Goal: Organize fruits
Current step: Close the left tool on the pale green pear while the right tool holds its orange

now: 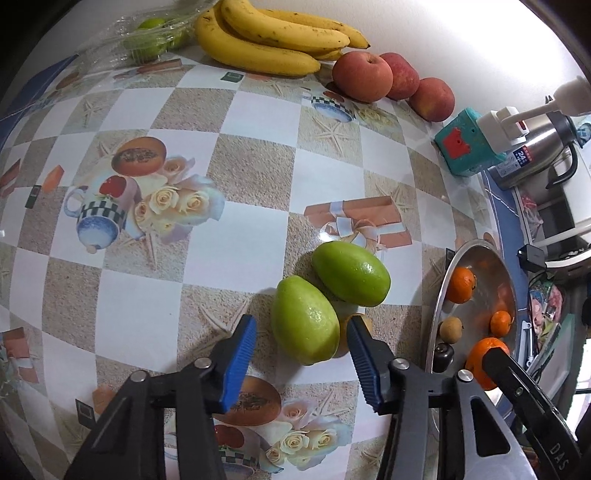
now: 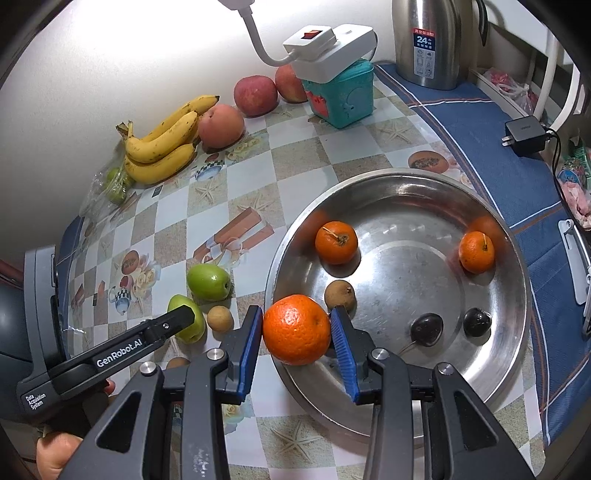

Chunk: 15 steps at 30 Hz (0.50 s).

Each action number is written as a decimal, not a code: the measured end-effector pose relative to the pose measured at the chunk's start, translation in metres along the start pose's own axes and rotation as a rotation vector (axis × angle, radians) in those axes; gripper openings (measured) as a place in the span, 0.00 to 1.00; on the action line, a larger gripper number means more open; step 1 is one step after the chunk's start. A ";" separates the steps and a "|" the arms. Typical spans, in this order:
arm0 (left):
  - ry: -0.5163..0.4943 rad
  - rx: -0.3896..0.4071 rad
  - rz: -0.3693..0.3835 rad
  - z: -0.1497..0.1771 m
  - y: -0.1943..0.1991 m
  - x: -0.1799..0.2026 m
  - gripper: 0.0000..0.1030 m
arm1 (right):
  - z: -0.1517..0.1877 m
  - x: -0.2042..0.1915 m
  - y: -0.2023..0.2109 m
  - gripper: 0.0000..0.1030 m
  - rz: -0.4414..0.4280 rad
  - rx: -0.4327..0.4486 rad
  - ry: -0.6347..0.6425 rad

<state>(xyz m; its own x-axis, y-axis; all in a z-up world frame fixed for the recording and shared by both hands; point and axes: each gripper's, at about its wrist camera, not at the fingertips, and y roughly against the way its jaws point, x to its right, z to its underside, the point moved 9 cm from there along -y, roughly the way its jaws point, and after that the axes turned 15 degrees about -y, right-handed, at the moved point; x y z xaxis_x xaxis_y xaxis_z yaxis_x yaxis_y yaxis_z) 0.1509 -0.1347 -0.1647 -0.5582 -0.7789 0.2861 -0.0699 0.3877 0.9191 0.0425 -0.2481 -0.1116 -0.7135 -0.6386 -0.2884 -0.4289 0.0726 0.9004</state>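
Note:
Two green oval fruits lie side by side on the patterned tablecloth. My left gripper stands open around the nearer green fruit; a small gap shows at the left pad. The farther green fruit touches it from behind. A small brown fruit lies beside them. My right gripper is shut on a large orange, held over the near left rim of the steel bowl. The bowl holds two small oranges, a brown fruit and two dark fruits.
Bananas and three red apples lie along the back wall, with a plastic bag of green fruit at the far left. A teal box carrying a white power strip, a steel flask and a black charger stand behind the bowl.

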 end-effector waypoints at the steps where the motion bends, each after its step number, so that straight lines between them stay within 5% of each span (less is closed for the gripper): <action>1: 0.001 0.001 0.001 0.000 0.000 0.000 0.51 | 0.000 0.000 0.000 0.39 0.000 -0.001 0.000; 6: 0.005 -0.003 0.011 0.000 -0.001 0.001 0.39 | 0.001 -0.001 -0.001 0.39 -0.001 -0.004 0.000; 15: 0.005 -0.007 0.005 0.001 0.003 0.000 0.38 | 0.000 0.000 -0.001 0.39 -0.004 -0.005 -0.002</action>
<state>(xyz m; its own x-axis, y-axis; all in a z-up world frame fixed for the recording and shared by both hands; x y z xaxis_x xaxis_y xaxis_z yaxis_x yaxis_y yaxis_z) 0.1497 -0.1332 -0.1627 -0.5544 -0.7795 0.2916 -0.0612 0.3877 0.9198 0.0430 -0.2479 -0.1131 -0.7128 -0.6372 -0.2930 -0.4293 0.0660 0.9007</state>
